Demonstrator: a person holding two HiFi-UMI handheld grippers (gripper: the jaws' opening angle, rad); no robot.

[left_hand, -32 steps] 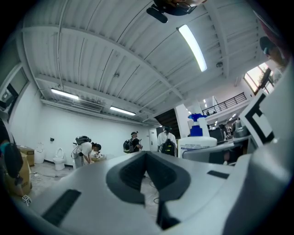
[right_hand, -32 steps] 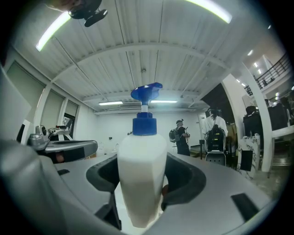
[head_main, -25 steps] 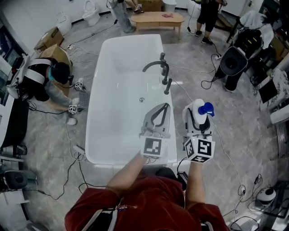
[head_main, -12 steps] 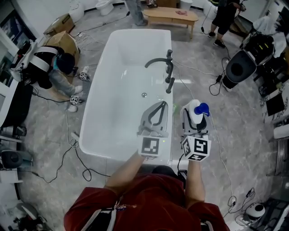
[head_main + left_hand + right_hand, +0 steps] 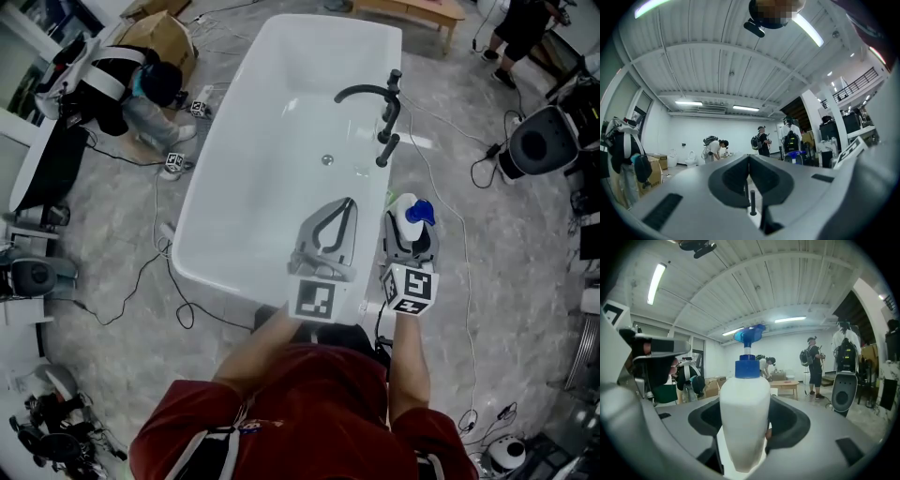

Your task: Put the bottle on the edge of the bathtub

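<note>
A white bottle with a blue pump point(image 5: 413, 217) stands upright between the jaws of my right gripper point(image 5: 410, 232), which is shut on its body. It hangs in the air just right of the white bathtub's point(image 5: 246, 202) near right rim. The right gripper view shows the bottle point(image 5: 744, 427) filling the gap between the jaws, pump point(image 5: 749, 335) on top. My left gripper point(image 5: 348, 202) is shut and empty, its tips touching over the tub's right side. In the left gripper view its tips point(image 5: 749, 157) meet with nothing between them.
A black faucet point(image 5: 377, 97) rises from the tub's far right rim, and a drain point(image 5: 327, 160) sits in the basin. A person point(image 5: 141, 89) crouches left of the tub beside a cardboard box point(image 5: 164, 33). Cables cross the grey floor. A black round device point(image 5: 542, 142) stands at the right.
The head view has swung, so the tub sits farther right and higher in the picture. Both grippers stay side by side at the tub's near right rim, the bottle still gripped.
</note>
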